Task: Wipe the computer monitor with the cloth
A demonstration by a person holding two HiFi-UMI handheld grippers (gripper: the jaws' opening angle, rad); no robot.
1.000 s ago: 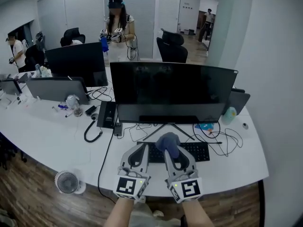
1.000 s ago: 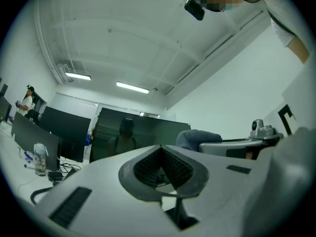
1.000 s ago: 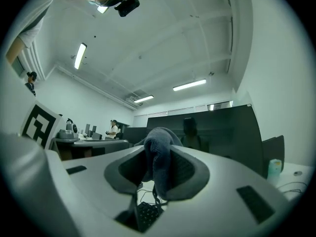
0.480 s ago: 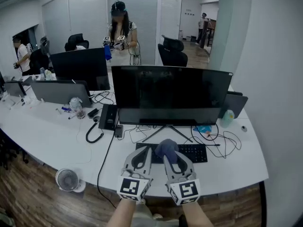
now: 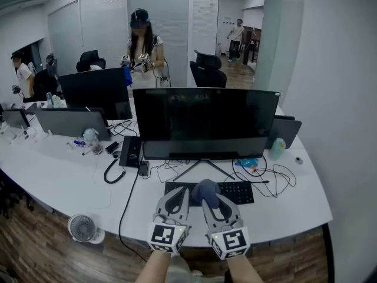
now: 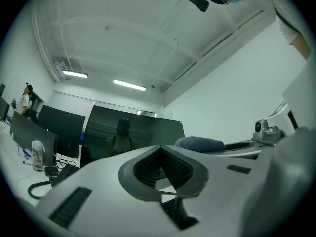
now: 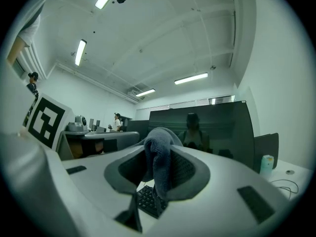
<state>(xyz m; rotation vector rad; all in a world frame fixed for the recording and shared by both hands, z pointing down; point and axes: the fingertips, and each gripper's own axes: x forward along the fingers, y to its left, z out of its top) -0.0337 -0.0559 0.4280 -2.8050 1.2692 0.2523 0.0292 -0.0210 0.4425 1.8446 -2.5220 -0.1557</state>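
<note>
While both grippers hover side by side low in the head view, above the near edge of the white desk [image 5: 70, 181], the left gripper [image 5: 181, 191] has its jaws pressed together on nothing. The right gripper [image 5: 211, 200] is clamped on a bunched dark blue-grey cloth [image 5: 206, 190], which bulges out over its tips. Straight ahead at 12 o'clock stands the wide computer monitor [image 5: 203, 122], dark and well apart from the cloth. A black keyboard [image 5: 238, 191] lies under and just past the grippers, its free end at 1 o'clock. A desk phone [image 5: 131, 151] sits at 10 o'clock by the monitor's left corner, a small fan [image 5: 82, 227] stands on the floor at 9 o'clock, and a pale bottle [image 5: 275, 148] sits at 2 o'clock.

From the left gripper view, the grey padded jaws meet at their tips with nothing held. The cloth [image 6: 197, 143] shows at 3 o'clock, and the monitor [image 6: 133, 135] fills the background at 11 o'clock (a person's reflection shows on it).

From the right gripper view, the cloth [image 7: 160, 162] hangs folded between the closed jaws, draped over their top. The monitor [image 7: 212, 127] rises at 1 o'clock, and keyboard keys [image 7: 148, 199] show beneath the jaws at 6 o'clock.
</note>
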